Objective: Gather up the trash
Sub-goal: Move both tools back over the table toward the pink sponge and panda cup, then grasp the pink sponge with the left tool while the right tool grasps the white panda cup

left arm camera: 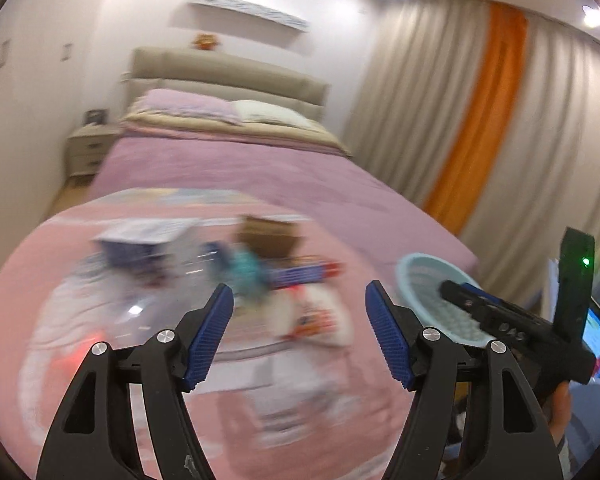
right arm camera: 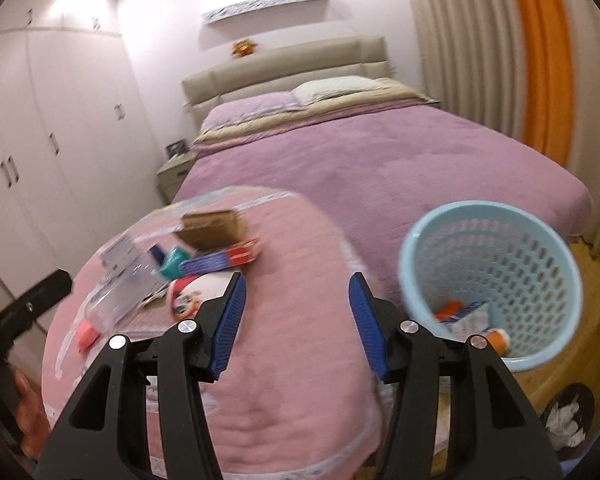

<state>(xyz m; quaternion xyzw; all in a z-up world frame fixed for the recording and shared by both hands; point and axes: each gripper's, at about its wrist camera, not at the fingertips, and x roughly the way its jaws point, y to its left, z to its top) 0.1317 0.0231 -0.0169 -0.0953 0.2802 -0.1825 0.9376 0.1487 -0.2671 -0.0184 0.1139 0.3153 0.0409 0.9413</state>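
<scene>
We find both hand-held tools with their jaws apart and nothing between the pads. The left gripper (left arm camera: 300, 332) stands wide; the right gripper (right arm camera: 298, 320) stands moderately open.

The trash lies in a cluster on the round pink quilted cloth-covered surface (right arm camera: 276, 380) at the foot of the purple-covered bed (right arm camera: 380, 168). From the left gripper the cluster sits ahead, between eleven and twelve o'clock, close beyond the fingertips. From the right gripper it lies toward ten o'clock. We judge the left hand the nearer.

Items identified in the right wrist view:
- a brown cardboard box (right arm camera: 212, 228), farthest away;
- a long blue and red carton (right arm camera: 224, 258), its long axis running roughly nine to three o'clock, slightly raised at the three o'clock end;
- a teal crumpled wrapper (right arm camera: 174, 262);
- a clear plastic bottle with a pink cap (right arm camera: 112, 308), long axis from seven to one o'clock;
- a white packet with a red printed picture (right arm camera: 192, 296), nearest the tools.

The light blue perforated plastic basket (right arm camera: 496, 272) stands at two o'clock from the right gripper, on the wooden floor (right arm camera: 588, 280) beside the bed, already holding some scraps.

Printing shows on the carton and packet. Motion blur prevents us reading any brand or wording.
</scene>
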